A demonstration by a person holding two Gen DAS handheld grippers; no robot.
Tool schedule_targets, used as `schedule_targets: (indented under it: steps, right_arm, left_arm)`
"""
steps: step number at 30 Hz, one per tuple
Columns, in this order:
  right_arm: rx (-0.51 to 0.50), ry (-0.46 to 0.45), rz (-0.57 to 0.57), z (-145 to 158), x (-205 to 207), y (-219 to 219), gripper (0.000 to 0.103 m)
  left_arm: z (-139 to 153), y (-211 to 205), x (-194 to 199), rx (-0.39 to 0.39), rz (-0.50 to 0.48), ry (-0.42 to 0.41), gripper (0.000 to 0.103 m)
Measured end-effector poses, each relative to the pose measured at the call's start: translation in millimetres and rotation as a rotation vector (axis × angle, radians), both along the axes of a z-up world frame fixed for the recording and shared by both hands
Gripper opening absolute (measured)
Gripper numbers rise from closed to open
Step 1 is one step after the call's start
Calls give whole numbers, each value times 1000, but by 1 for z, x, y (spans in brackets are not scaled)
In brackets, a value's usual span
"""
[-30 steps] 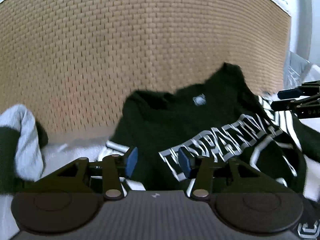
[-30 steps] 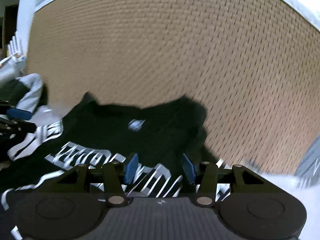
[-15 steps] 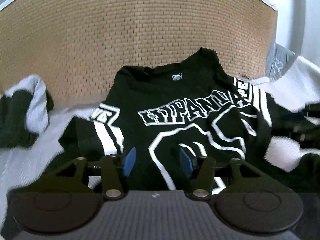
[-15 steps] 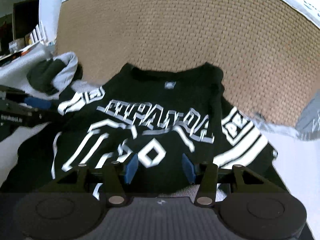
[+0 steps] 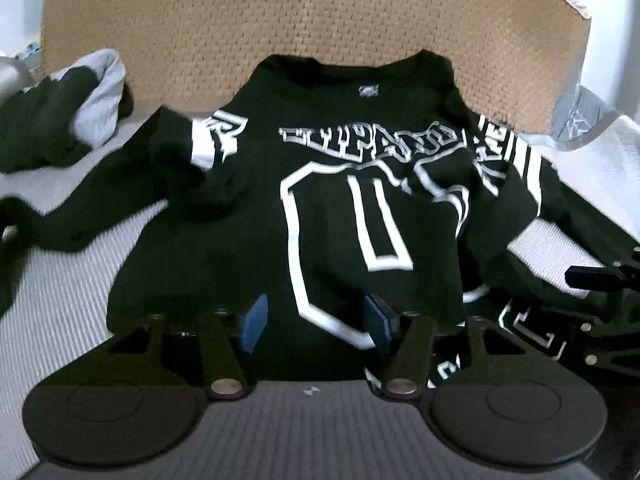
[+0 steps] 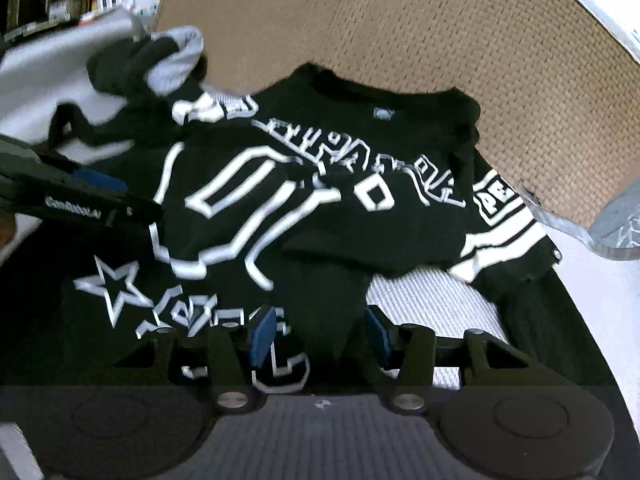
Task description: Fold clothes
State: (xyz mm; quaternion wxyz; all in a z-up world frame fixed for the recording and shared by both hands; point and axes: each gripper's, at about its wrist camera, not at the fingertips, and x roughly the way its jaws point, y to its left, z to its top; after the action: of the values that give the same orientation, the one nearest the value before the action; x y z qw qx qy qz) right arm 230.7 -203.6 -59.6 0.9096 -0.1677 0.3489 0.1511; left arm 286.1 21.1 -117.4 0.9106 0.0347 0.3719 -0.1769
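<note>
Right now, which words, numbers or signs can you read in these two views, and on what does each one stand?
"PE": on the white-striped sleeve of the black jersey.
"0": large outlined numeral on the jersey's chest.
Star sign: on the jersey's lower part.
Chest lettering: blurred, not sure.
Neck label: too small.
Print on the left gripper: blurred.

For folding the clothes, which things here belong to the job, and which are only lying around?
Belong to the job:
- black jersey with white print, spread on the bed
- left gripper, jaws opening, nothing clamped
- right gripper, jaws closing, a fold of the jersey between them

Lying about:
- grey and dark garment, bunched
- woven headboard
- white bedding
</note>
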Motion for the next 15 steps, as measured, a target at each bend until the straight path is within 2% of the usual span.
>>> schedule_targets:
  steps: [3, 6, 8, 9, 11, 15]
  right_arm:
    - [8, -5, -34, -7, 0, -2, 49]
    - [23, -9, -65, -14, 1, -5, 44]
    - [33, -30, -80, -14, 1, -8, 31]
    - [38, -42, -87, -14, 1, -10, 29]
    - [79, -67, -109, -9, -2, -18, 24]
    - [185, -101, -161, 4, -8, -38, 20]
  left_arm:
    - [-13, -2, -8, 9, 22, 11, 57]
    - [-21, -6, -15, 41, 23, -23, 58]
    - [-24, -9, -18, 59, 21, -44, 59]
    - [-25, -10, -19, 66, 20, -54, 60]
    - [-25, -9, -21, 59, 20, -64, 61]
    - [-26, -8, -21, 60, 4, -80, 61]
